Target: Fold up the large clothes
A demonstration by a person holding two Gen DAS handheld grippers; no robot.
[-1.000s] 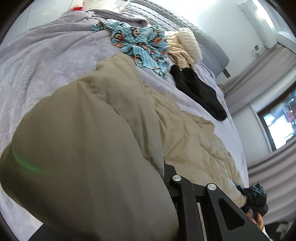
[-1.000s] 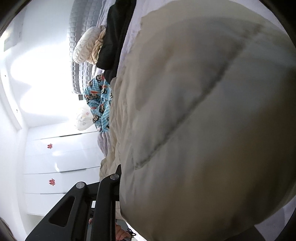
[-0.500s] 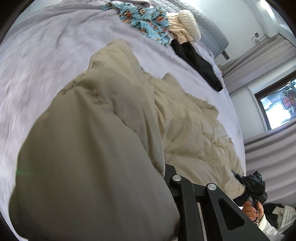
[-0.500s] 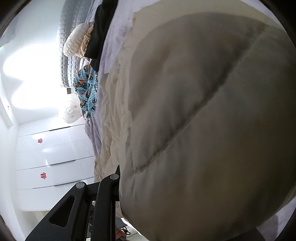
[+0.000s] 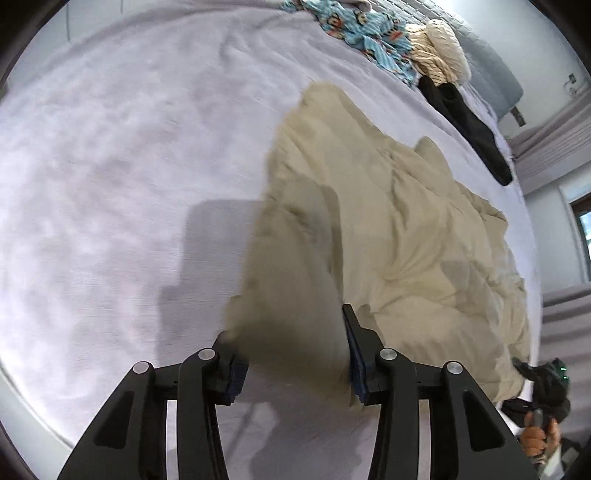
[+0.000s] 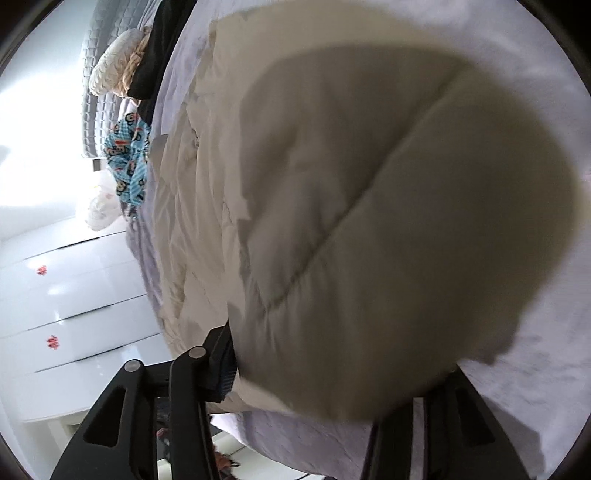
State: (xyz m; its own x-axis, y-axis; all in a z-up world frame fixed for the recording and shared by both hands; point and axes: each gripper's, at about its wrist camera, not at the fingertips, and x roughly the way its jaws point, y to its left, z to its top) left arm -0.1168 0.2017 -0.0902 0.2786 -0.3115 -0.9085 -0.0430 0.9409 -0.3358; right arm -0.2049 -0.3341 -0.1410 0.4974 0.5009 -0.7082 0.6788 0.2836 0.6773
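The puffy coat [image 5: 399,236] stretches away ahead of my wide-open left claw [image 5: 295,354]; my right claw [image 6: 332,369] looks open too.

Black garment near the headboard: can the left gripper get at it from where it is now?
Probably not right away. The left gripper is open around a fold of the beige padded coat, and the black garment lies across the bed beyond the coat. Nothing covers it.

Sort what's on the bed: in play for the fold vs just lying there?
In play: beige quilted coat, left gripper, right gripper.
Lying about: blue cartoon-print garment, cream knit, black garment, grey bedspread.
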